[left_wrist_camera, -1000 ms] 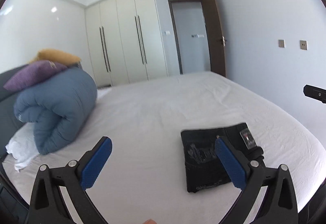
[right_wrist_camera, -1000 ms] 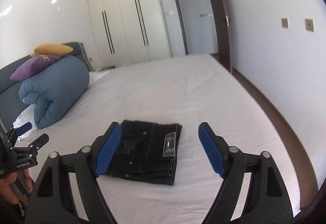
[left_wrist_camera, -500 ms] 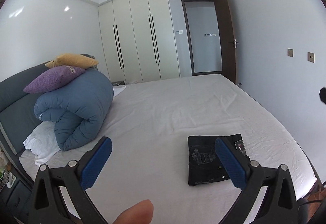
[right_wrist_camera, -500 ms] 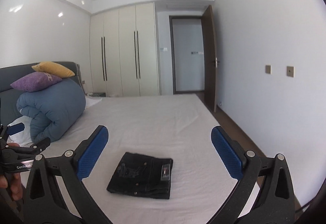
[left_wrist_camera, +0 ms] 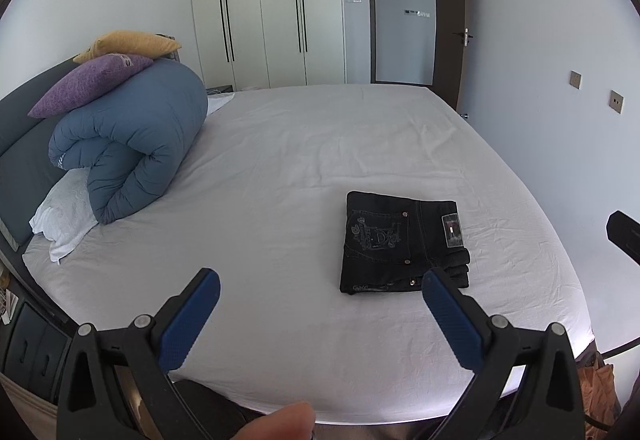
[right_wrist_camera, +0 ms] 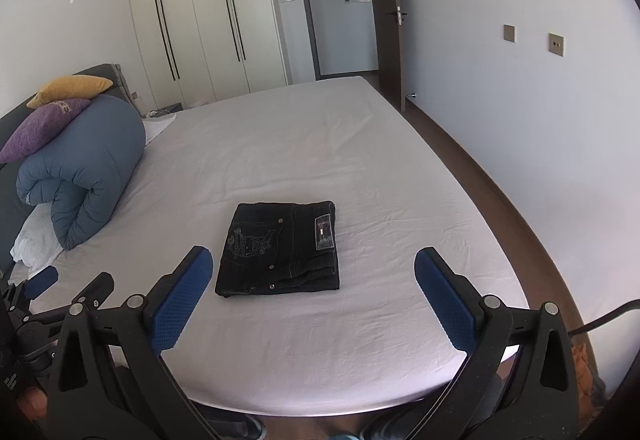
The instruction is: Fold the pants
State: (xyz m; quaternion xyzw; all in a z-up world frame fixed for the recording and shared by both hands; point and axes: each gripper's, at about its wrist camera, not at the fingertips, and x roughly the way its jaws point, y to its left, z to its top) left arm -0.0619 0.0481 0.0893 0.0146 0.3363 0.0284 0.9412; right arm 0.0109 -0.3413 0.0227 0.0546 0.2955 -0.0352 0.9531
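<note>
Black pants (left_wrist_camera: pixel 402 242) lie folded into a compact rectangle on the white bed sheet (left_wrist_camera: pixel 300 168), back pocket and label up. They also show in the right wrist view (right_wrist_camera: pixel 280 248). My left gripper (left_wrist_camera: pixel 320 278) is open and empty, held above the bed's near edge, left of the pants. My right gripper (right_wrist_camera: pixel 312 260) is open and empty, held back from the pants, which show between its blue pads (right_wrist_camera: pixel 444 296). The left gripper also shows at the lower left of the right wrist view (right_wrist_camera: pixel 72 282).
A rolled blue duvet (left_wrist_camera: pixel 132 140) with a purple cushion (left_wrist_camera: pixel 88 84) and a yellow cushion (left_wrist_camera: pixel 128 44) lies at the bed's left by the headboard. A white pillow (left_wrist_camera: pixel 64 216) sits beneath it. Wardrobe (left_wrist_camera: pixel 264 4) and open door (left_wrist_camera: pixel 456 12) stand behind.
Both grippers have drawn back and up from the folded pants, then tilted down towards the bed again. The pants have not moved.
</note>
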